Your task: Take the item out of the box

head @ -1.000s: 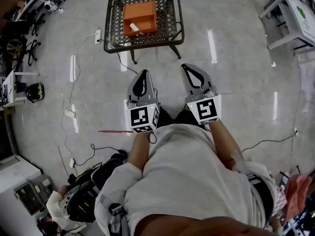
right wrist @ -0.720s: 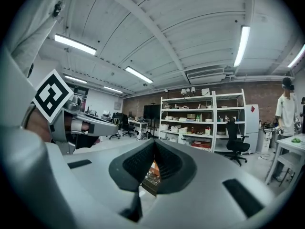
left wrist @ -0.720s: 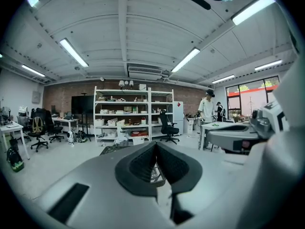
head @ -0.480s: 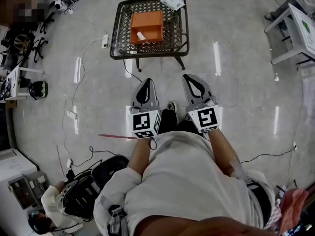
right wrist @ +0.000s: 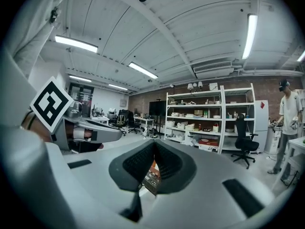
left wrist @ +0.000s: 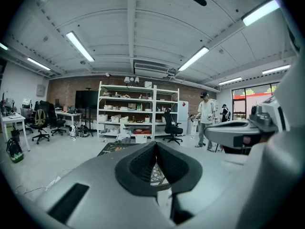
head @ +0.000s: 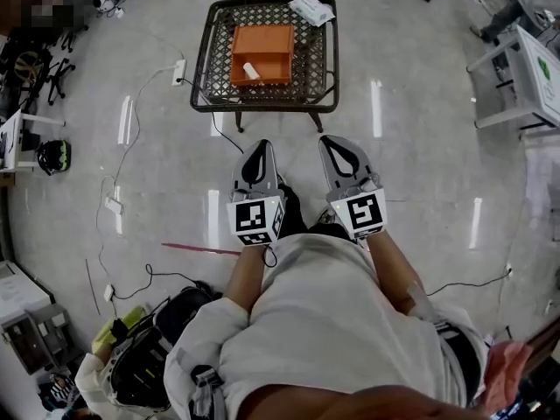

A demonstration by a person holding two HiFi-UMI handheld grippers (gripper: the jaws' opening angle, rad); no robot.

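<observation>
An orange box (head: 262, 46) stands open on a black mesh table (head: 315, 64) at the top of the head view. A small white item (head: 250, 71) lies inside the box near its front left corner. Both grippers hang over the floor, well short of the table. My left gripper (head: 256, 145) and right gripper (head: 336, 141) are held side by side, pointing toward the table. Each is shut with nothing between its jaws. In the left gripper view the jaws (left wrist: 156, 145) meet in front of the mesh. In the right gripper view the jaws (right wrist: 155, 145) meet, and a bit of the orange box (right wrist: 151, 168) shows through them.
A white packet (head: 312, 9) lies on the table's far right corner. Cables and a power strip (head: 178, 66) run across the floor at left, with a red stick (head: 199, 249) near my feet. A white desk (head: 521, 73) stands at right. Shelves (left wrist: 138, 111) and a standing person (left wrist: 206, 119) are far ahead.
The table and box have slid lower in the head view and look slightly nearer. Both grippers keep their side-by-side pose, still shut.
</observation>
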